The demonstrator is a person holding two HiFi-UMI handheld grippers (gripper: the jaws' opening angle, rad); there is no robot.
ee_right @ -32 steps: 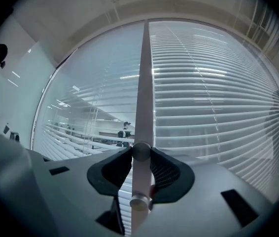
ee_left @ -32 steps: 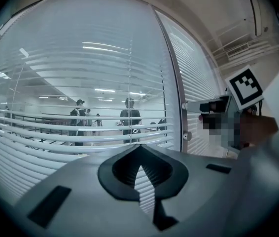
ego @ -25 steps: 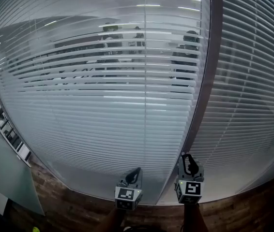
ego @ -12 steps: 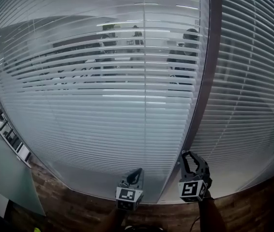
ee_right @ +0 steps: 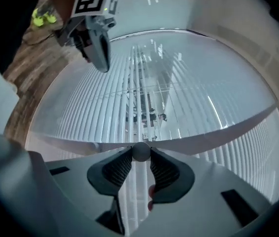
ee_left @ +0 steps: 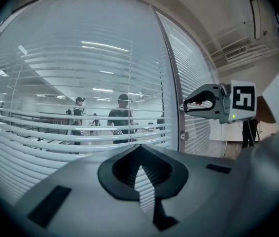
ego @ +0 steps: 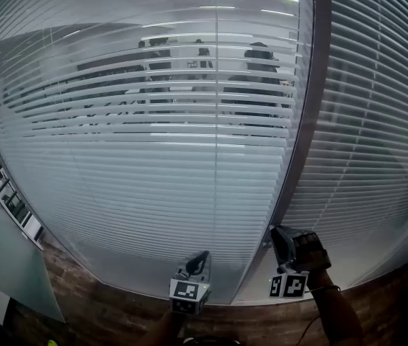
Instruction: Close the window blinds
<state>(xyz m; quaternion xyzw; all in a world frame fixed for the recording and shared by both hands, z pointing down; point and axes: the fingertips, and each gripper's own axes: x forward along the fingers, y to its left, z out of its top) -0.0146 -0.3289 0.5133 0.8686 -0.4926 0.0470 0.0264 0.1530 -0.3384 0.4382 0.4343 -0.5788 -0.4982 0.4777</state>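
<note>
The white slatted blinds (ego: 153,157) hang over a glass wall and show again as the blinds (ee_left: 70,83). A middle band of slats is tilted open, with people visible behind it. My right gripper (ego: 276,238) is by the grey frame post (ego: 301,143), rolled onto its side. In the right gripper view the right gripper (ee_right: 140,153) is shut on a small round white knob (ee_right: 140,151) at the frame. My left gripper (ego: 202,256) hangs low in front of the blinds, apart from them. Seen in its own view, the left gripper (ee_left: 139,151) is shut with nothing in it.
A second blind panel (ego: 377,121) covers the glass right of the post. Wood-pattern floor (ego: 103,308) runs along the base. A glass partition edge (ego: 2,265) stands at the left. People stand behind the glass (ee_left: 122,115).
My right gripper has rolled over at the frame post, its marker cube swinging down and right. The people behind the glass have shifted left. The left gripper has stayed put.
</note>
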